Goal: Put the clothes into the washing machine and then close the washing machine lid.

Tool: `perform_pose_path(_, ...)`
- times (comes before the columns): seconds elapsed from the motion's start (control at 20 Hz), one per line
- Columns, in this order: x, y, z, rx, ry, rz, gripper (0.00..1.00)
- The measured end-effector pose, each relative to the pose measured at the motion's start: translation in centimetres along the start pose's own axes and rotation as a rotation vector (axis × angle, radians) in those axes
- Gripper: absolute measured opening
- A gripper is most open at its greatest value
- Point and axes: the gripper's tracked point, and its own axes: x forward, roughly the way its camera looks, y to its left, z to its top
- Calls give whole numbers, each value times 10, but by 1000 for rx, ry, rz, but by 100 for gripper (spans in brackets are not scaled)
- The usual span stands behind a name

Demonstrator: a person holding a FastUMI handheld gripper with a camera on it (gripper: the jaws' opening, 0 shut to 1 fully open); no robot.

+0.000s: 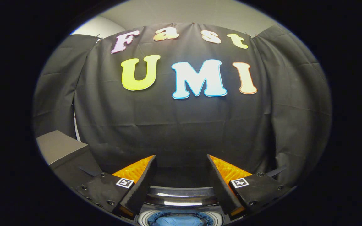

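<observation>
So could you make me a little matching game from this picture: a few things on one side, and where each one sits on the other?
Things:
1. gripper
2. blue clothes
3. washing machine
4. grey box

Places or states:
A. off to the left of the fingers
B. lying inside the drum
C. open, holding nothing
D. below the fingers, its shiny rim showing between them

Pairs: 1-C, 2-B, 3-D, 4-A
</observation>
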Motion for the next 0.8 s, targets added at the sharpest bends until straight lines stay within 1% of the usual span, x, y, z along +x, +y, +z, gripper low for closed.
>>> perform_pose_path(0.8, -1, -1, -2, -10, -13, -17, 96)
